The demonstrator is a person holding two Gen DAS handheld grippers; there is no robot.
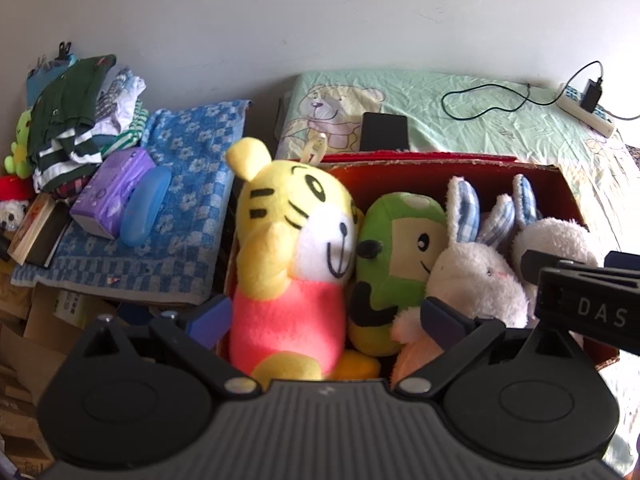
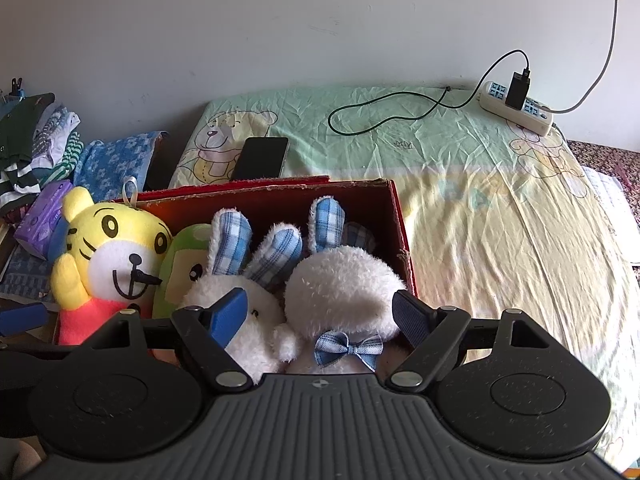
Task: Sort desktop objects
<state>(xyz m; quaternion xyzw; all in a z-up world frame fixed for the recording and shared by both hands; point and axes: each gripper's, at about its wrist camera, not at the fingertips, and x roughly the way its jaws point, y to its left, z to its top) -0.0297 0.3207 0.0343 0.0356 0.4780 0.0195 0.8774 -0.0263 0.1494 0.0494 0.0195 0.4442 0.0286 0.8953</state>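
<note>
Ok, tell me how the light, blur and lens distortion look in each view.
Left wrist view: strong fisheye bending and dark vignetted corners; the yellow tiger plush toy is sharp and evenly lit. Right wrist view: same curvature; a bright sunlit patch washes out the pale green bear-print sheet, while the red cardboard box keeps a shadowed interior.

From here my right tool (image 2: 320,314) hides the lower bodies of both white rabbits (image 2: 344,288), the tiger's (image 1: 288,248) feet vanish behind my left tool (image 1: 326,316), and the clothes pile (image 2: 24,148) is cut off at the frame's left edge.
</note>
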